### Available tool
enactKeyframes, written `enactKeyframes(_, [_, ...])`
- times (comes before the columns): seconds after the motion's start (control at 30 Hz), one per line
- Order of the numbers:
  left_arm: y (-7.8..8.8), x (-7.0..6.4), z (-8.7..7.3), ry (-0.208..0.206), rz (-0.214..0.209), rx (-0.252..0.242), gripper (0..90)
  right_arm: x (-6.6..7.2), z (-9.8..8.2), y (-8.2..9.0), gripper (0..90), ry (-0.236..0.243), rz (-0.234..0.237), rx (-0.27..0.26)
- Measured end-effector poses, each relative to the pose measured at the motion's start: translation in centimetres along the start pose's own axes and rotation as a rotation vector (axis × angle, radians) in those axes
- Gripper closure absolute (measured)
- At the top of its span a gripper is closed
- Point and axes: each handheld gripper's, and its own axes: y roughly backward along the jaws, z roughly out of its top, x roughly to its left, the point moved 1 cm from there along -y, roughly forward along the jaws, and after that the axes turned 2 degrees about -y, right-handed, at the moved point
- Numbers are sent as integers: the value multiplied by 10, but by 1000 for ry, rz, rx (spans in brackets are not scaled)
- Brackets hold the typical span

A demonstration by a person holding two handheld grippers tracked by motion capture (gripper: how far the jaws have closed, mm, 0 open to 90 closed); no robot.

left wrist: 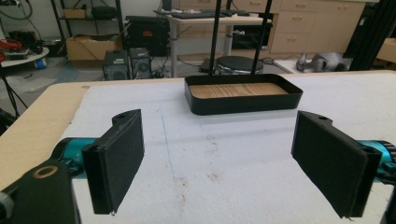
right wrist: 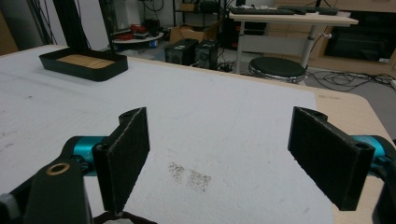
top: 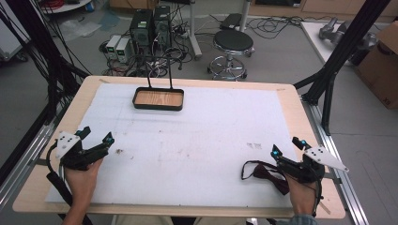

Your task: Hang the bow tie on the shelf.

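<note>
A dark red bow tie with a black strap point(top: 265, 172) lies on the white mat near the front right, partly under the right hand; a sliver of the bow tie point(right wrist: 122, 218) shows at the bottom edge of the right gripper view. My right gripper point(top: 287, 146) hovers just beyond it, open, with bare mat between its pads point(right wrist: 126, 158). My left gripper point(top: 96, 134) rests at the front left, open, nothing between its pads point(left wrist: 116, 156). A black tray with a wooden floor point(top: 158, 106) stands at the back of the mat, straight ahead of the left gripper as the tray point(left wrist: 242, 105).
A tall black wire handle point(top: 159, 70) rises from the tray's far side. The white mat point(top: 197, 136) covers most of the wooden table and has small dark stains point(right wrist: 189, 175). Behind the table are a stool point(top: 232, 44), computer boxes and cables on the floor.
</note>
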Motion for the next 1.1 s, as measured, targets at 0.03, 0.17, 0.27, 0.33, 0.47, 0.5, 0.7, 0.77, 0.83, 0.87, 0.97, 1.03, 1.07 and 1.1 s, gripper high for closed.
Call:
enactKeyframes(0.03, [0, 0, 0, -1, 1, -4, 175, 0, 0, 0, 198, 0, 0, 0])
enactKeyframes(0.17, [2, 0, -1, -4, 8, -5, 173, 1, 2, 1, 199, 10, 4, -5])
enactKeyframes(0.27, [2, 0, -1, -3, 9, -11, 172, 1, 3, 1, 200, 18, 5, -11])
enactKeyframes(0.33, [2, 0, -1, -2, 8, -12, 170, 1, 4, 2, 201, 19, 5, -10])
enactKeyframes(0.47, [3, 0, -1, -10, 6, -10, 171, 1, 5, 3, 202, 20, 4, -13])
enactKeyframes(0.5, [3, 0, -1, -11, 5, -10, 171, 1, 5, 3, 202, 20, 4, -13])
enactKeyframes(0.7, [2, 0, -2, -10, 3, -12, 171, 3, 5, 3, 202, 30, 6, -7])
enactKeyframes(0.77, [2, -1, -2, -11, 0, -16, 171, 3, 4, 3, 203, 30, 7, -8])
enactKeyframes(0.83, [1, -2, -2, -13, -2, -18, 172, 3, 4, 4, 203, 24, 5, -8])
enactKeyframes(0.87, [1, -2, -2, -15, -2, -17, 171, 2, 5, 4, 203, 23, 7, -11])
enactKeyframes(0.97, [0, -2, -2, -17, -5, -16, 172, 2, 5, 5, 203, 19, 10, -15])
enactKeyframes(1.03, [0, -3, -2, -20, -4, -18, 172, 2, 5, 6, 205, 14, 11, -14])
enactKeyframes(1.07, [0, -3, -2, -19, -4, -20, 172, 3, 5, 7, 206, 17, 11, -16])
enactKeyframes(1.1, [0, -3, -2, -21, -2, -23, 172, 3, 5, 7, 206, 17, 11, -16])
